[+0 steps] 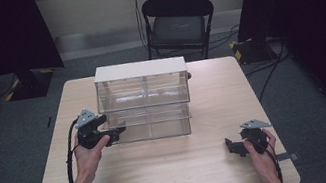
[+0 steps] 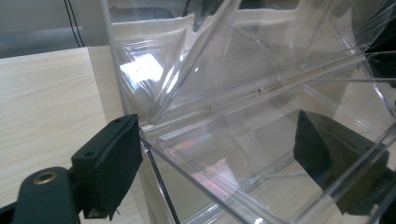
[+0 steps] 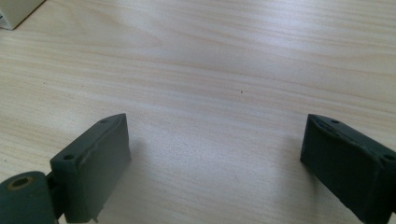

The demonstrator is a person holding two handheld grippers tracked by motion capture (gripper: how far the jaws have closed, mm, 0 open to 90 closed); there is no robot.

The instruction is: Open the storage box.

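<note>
While the left tongs are straddling, spread, the clear drawer's corner | right tongs are idling open | next: likely clamping, pulling.

Drawer cabinet on table; chair behind.

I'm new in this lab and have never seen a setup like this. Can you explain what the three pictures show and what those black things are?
A person sits at a wooden table and holds a hand-held gripper in each hand. The high view looks down from above. The other two come from cameras riding on the grippers, looking along their black jaws. On the table stands a clear plastic drawer unit with a white top. The left gripper is at its lower drawer, pulled partly out, jaws open, one on each side of the drawer's corner wall, not clamped. The right gripper is open over bare table, holding nothing.
</note>
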